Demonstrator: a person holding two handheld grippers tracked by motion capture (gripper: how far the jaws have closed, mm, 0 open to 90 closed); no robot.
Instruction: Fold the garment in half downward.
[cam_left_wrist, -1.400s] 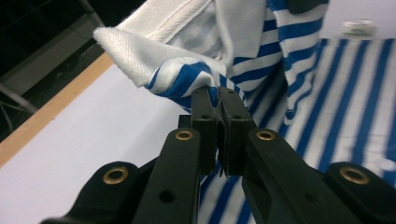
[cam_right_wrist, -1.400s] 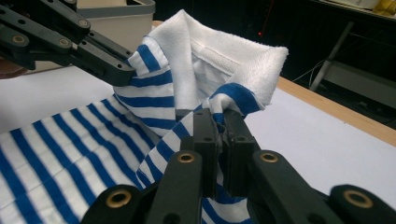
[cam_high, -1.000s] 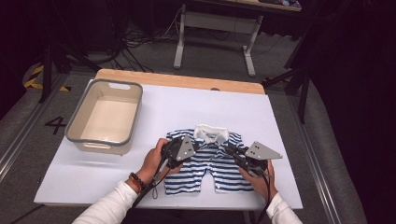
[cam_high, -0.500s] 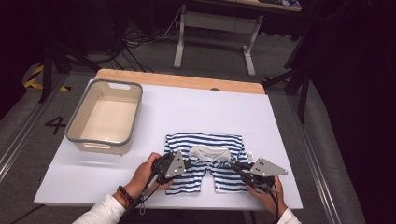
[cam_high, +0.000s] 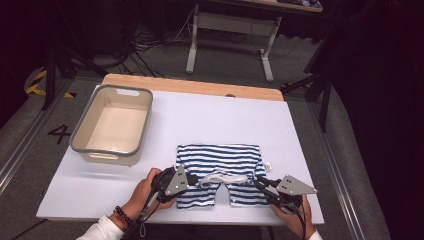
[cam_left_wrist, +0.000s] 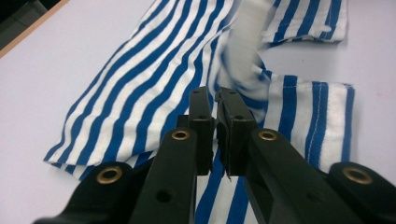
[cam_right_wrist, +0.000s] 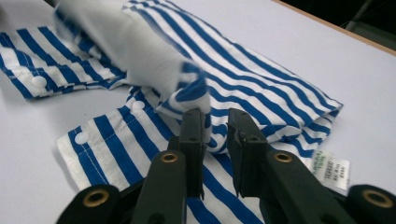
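A blue-and-white striped garment (cam_high: 217, 160) lies folded near the front of the white table (cam_high: 225, 115). Its white band (cam_high: 222, 178) stretches between my two grippers. My left gripper (cam_high: 192, 184) is at the band's left end; in the left gripper view its jaws (cam_left_wrist: 215, 95) are shut on the cloth (cam_left_wrist: 140, 84), which rises blurred from the tips. My right gripper (cam_high: 257, 183) is at the band's right end. Its jaws (cam_right_wrist: 219, 116) have just been opening: a gap shows between them, and a fold of striped cloth (cam_right_wrist: 191, 91) lies at the tip of the left jaw.
A grey-rimmed beige basin (cam_high: 80, 147) stands empty at the left of the table. A white label (cam_right_wrist: 332, 170) sticks out of the garment's side. Both hands are close to the table's near edge. Table legs and cables lie beyond the far edge.
Both grippers have come toward the near edge, drawing the white band over the garment. The garment now lies folded flat behind them, and the right jaws stand wider apart.
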